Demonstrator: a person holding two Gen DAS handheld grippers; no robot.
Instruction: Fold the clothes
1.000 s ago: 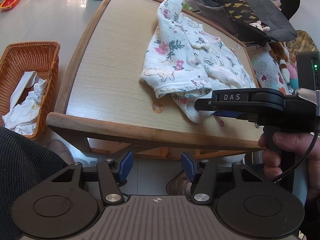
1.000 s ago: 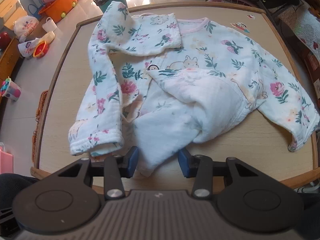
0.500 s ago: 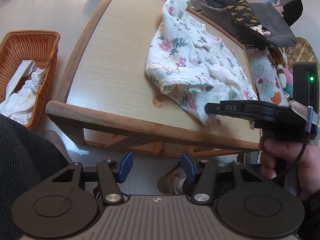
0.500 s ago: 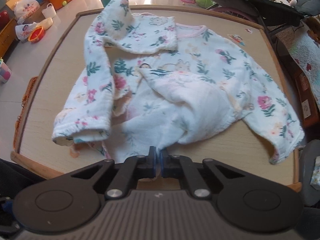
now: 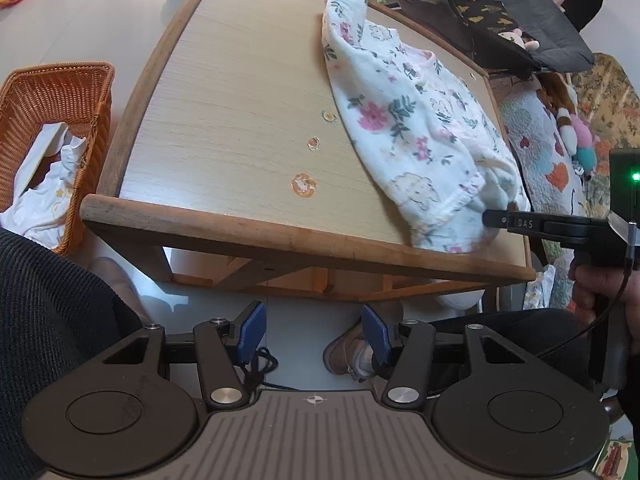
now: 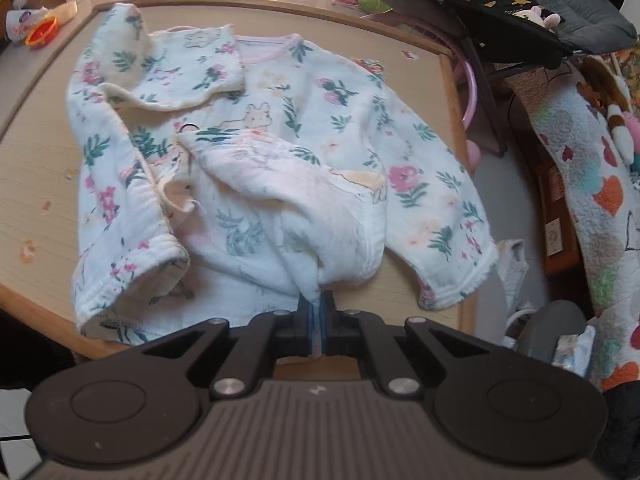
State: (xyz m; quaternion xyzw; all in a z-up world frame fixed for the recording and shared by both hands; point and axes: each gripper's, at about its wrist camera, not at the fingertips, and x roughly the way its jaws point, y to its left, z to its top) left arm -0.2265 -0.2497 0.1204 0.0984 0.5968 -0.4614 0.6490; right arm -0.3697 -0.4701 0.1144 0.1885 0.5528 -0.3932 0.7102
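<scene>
- Since a second ago the right tool (image 6: pixel 316 322) has brought its blue pads together on the near hem of the floral baby top (image 6: pixel 280 152), and the garment now sits farther toward the right side of the surface (image 5: pixel 240 92), baring three small orange stickers that the cloth covered or crowded before.
- Right tool: clamped on a pinch of white hem fabric, which rises in a small peak just ahead of its tips.
- Floral baby top: spread on the surface directly ahead of the right tool, pink-trimmed neckline at the far side, one sleeve cuff just left of the tool, the other cuff to its right at the surface's near right corner.
- Left tool (image 5: pixel 314 330): pads apart with nothing between them, hanging below and short of the surface's near wooden edge, over the floor.
- From the left tool, the garment lies ahead and to the right; the right tool reaches in from the right with its tip against the cloth, a hand (image 5: pixel 600 292) on its grip.
- A wicker basket (image 5: pixel 52 96) holding white cloth stands on the floor ahead and to the left of the left tool.
</scene>
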